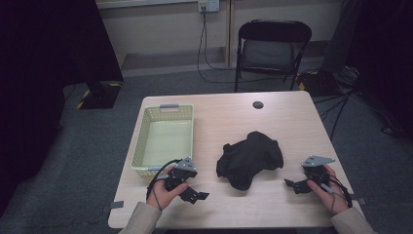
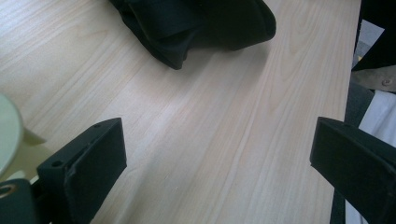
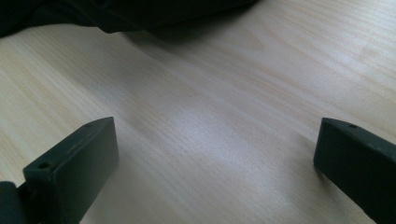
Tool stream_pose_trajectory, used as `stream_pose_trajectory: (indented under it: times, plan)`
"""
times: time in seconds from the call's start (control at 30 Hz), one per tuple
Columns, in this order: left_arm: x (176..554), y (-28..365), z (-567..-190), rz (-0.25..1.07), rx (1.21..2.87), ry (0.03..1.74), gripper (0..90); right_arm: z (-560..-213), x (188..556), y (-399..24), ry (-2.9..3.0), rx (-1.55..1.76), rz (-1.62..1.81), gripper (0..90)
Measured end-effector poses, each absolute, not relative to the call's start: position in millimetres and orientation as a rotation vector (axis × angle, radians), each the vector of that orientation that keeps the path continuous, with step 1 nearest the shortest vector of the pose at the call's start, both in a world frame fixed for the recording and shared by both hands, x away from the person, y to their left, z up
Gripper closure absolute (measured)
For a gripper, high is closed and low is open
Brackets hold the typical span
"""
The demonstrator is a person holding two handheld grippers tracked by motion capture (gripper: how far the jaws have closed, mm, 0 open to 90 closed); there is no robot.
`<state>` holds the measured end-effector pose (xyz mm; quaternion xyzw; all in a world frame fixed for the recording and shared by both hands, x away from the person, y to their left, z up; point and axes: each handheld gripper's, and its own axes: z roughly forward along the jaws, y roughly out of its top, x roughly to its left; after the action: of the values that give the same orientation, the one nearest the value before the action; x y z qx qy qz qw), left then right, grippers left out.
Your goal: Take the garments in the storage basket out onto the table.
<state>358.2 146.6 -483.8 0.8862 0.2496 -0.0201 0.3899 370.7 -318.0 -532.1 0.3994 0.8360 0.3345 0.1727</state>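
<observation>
We hold the left gripper point(image 1: 194, 191) and right gripper point(image 1: 298, 185) with jaws spread wide, empty, flanking the black cloth point(image 1: 250, 159) mid-frame on the counter point(image 1: 287, 122).

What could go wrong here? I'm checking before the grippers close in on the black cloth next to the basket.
1. The cloth lies crumpled, so a gripper might pinch just one fold and the rest would trail or slip.
2. Both the left gripper and the right gripper sit open and low over the table; the jaws could scrape the wood.
3. The basket sits beside the left gripper and could get nudged.
</observation>
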Motion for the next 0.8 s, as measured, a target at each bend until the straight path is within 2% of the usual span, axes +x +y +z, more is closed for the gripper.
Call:
stream_pose_trajectory:
  times: [0.8]
  plan:
    - [356, 164, -484, -0.040, 2.246, 0.657, 2.9, -532, 371, -318, 2.372, 1.133, 0.949, 0.0]
